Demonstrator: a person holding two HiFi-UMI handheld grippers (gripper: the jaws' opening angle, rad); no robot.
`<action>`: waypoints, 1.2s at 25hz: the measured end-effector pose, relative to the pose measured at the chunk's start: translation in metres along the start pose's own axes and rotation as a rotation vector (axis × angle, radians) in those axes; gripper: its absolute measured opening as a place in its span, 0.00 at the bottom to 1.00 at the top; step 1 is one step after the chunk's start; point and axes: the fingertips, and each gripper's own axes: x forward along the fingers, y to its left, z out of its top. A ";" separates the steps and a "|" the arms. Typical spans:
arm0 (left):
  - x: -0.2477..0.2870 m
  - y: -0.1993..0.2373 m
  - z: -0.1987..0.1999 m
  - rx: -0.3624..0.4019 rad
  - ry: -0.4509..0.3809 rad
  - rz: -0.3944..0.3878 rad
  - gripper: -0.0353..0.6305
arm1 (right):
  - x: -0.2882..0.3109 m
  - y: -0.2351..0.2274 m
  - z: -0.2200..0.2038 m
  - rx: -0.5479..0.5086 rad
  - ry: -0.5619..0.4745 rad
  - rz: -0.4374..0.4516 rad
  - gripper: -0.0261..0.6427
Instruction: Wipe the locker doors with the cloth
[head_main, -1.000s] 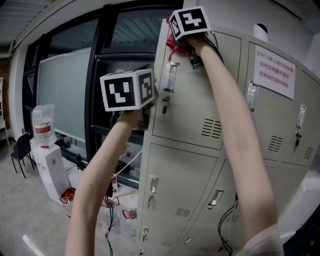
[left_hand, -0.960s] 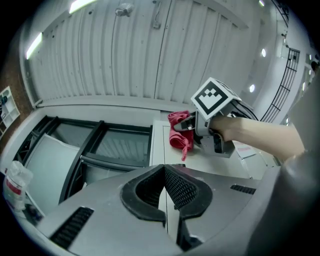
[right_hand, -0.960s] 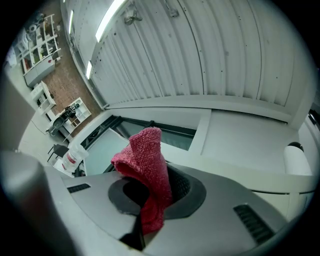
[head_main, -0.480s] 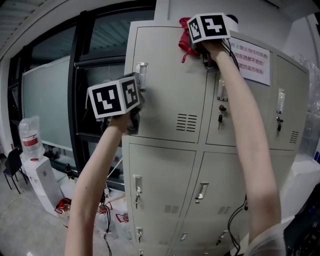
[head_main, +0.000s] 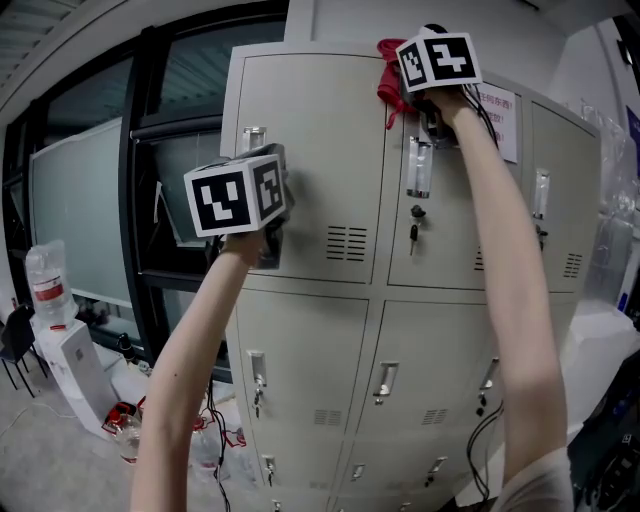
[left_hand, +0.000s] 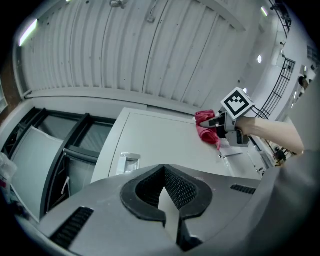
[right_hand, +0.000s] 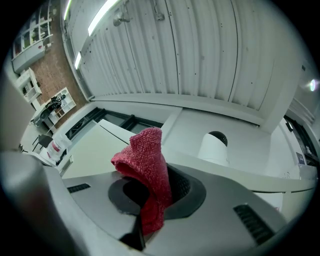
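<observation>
While clamped, cloth (head_main: 391, 85) lengthwise vertical.

- The cloth (right_hand: 146, 170) is being shown as red, nubbly woven fabric, quite matt.
- The locker doors (head_main: 320, 140) are being shown as smooth painted metal with a dull sheen.
- Their handle plates (head_main: 420, 168) are being shown as glossy and metallic.
- The right gripper (right_hand: 150, 196) is being shown as matt grey plastic, with black ribbed pads (right_hand: 179, 186).
- A notice (head_main: 503, 125) is being shown as white paper.

A workplace interior is showing: lockers (head_main: 330, 180) are standing beside a glass partition (head_main: 80, 200), a water dispenser (head_main: 72, 365) is sitting nearby, strip lights (right_hand: 105, 12) are glowing overhead.
</observation>
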 end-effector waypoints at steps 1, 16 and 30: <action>0.001 -0.001 0.001 -0.006 -0.001 -0.002 0.08 | 0.000 -0.001 0.000 0.000 -0.001 -0.001 0.08; -0.011 0.020 0.006 0.016 0.026 0.050 0.08 | -0.011 0.081 0.063 0.145 -0.178 0.205 0.08; -0.036 0.063 0.015 0.064 0.053 0.097 0.08 | 0.047 0.253 0.072 0.104 -0.086 0.342 0.08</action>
